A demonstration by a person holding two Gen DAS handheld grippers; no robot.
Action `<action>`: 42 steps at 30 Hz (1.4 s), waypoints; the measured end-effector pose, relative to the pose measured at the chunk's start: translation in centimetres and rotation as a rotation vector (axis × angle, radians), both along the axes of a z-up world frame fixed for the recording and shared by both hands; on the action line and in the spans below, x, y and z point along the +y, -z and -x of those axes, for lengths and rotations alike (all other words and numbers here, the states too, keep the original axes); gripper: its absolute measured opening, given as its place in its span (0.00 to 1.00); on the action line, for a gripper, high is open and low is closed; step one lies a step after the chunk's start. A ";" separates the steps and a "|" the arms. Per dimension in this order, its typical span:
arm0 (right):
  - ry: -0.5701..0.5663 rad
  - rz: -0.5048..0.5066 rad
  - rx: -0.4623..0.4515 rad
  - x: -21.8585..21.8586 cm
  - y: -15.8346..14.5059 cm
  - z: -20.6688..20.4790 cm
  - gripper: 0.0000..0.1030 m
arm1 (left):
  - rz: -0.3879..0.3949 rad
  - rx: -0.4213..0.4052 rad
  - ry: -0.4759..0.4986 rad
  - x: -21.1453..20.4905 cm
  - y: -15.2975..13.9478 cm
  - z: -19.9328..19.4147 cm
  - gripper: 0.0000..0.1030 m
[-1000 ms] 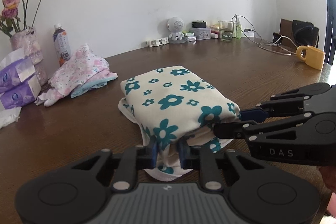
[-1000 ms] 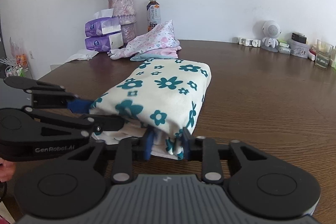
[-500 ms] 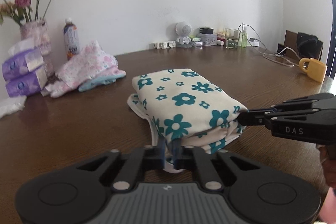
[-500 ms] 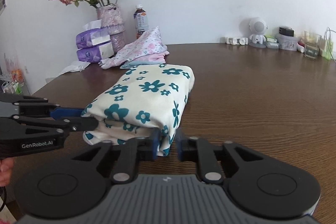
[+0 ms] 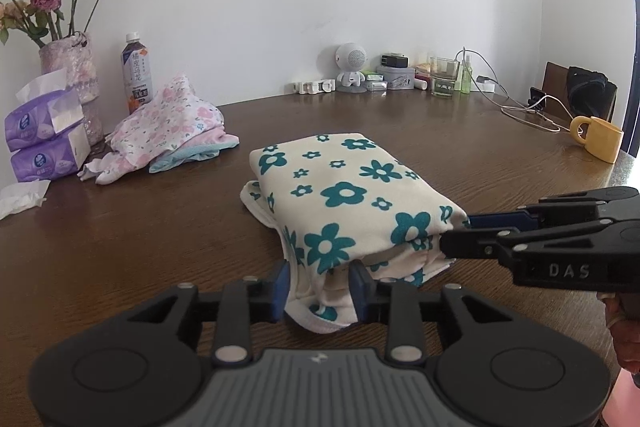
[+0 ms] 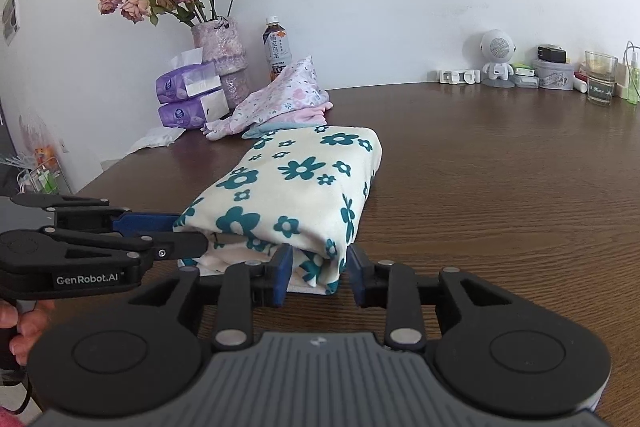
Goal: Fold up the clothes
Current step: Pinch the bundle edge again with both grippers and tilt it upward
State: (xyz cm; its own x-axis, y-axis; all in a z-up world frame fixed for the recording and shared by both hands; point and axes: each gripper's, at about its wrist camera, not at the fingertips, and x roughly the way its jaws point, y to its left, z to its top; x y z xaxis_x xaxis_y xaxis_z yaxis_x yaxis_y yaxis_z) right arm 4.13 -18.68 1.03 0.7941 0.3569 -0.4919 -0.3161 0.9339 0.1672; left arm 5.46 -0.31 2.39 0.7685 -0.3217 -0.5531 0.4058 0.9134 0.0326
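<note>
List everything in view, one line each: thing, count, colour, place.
folded cloth: 1, cream with teal flowers, table centre
crumpled clothes: 1 pile, pink floral and light blue, back left
tissue packs: 2, purple, stacked by the vase
vase of roses: 1, pinkish, back left
bottle: 1, dark drink, beside the vase
mug: 1, yellow, right edge
table: 1, brown wood
left tool: black, blue pads, opening around the cloth's near edge
right tool: same, opening at the cloth's corner

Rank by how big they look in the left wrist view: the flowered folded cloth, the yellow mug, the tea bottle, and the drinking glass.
1. Flowered folded cloth, though it's nearest the camera.
2. Tea bottle and yellow mug look about alike; unranked.
3. Drinking glass, smallest, but also farthest.
</note>
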 end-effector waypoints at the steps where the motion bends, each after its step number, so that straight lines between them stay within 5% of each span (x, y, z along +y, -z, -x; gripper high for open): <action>1: 0.000 0.012 0.004 0.2 0.1 -0.2 0.29 | 0.003 0.007 0.006 0.0 0.1 -0.1 0.07; 3: -0.004 0.031 0.022 0.7 0.5 -0.6 0.22 | -0.002 0.010 0.005 0.0 0.2 -0.2 0.05; 4: -0.003 0.035 0.032 0.8 0.7 -0.8 0.10 | 0.006 0.016 0.010 0.2 0.2 -0.2 0.05; 7: -0.003 0.033 0.048 0.7 0.9 -0.9 0.10 | 0.052 0.054 0.034 1.0 -0.2 -0.1 0.18; 8: -0.008 0.027 0.050 0.6 0.8 -0.8 0.11 | 0.085 0.080 0.050 1.5 -0.6 -0.2 0.24; 10: -0.026 -0.026 0.068 -0.3 0.2 -0.7 0.23 | 0.169 0.124 0.073 2.6 -1.5 -0.4 0.57; 12: -0.042 -0.100 0.086 -1.4 -0.5 -0.6 0.43 | 0.249 0.146 0.069 3.5 -2.6 -1.1 0.63; 18: -0.015 -0.263 0.147 -2.9 -2.5 -3.3 0.44 | 0.370 0.356 -0.002 4.2 -3.8 -5.8 0.60; 23: 0.016 -0.255 0.253 -2.6 -2.3 -6.0 0.38 | 0.373 0.475 0.005 3.8 -2.6 -7.8 0.41; 30: 0.000 -0.255 0.332 -2.3 -1.1 -7.3 0.23 | 0.370 0.473 0.037 4.3 -1.4 -8.2 0.29; 35: -0.005 -0.243 0.320 -2.4 -2.2 -7.6 0.29 | 0.405 0.469 0.004 5.0 -2.9 -8.9 0.42; 42: 0.016 -0.276 0.376 -2.7 -3.0 -10.5 0.35 | 0.383 0.528 0.007 4.3 -1.7 -10.3 0.35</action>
State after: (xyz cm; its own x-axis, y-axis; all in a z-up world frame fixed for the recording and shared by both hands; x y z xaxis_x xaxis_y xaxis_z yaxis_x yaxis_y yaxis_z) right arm 14.64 -21.43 4.00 0.5858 0.5036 -0.6350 -0.1718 0.8429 0.5099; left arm 15.74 4.01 4.13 0.4222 -0.5753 -0.7005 0.2845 0.8178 -0.5002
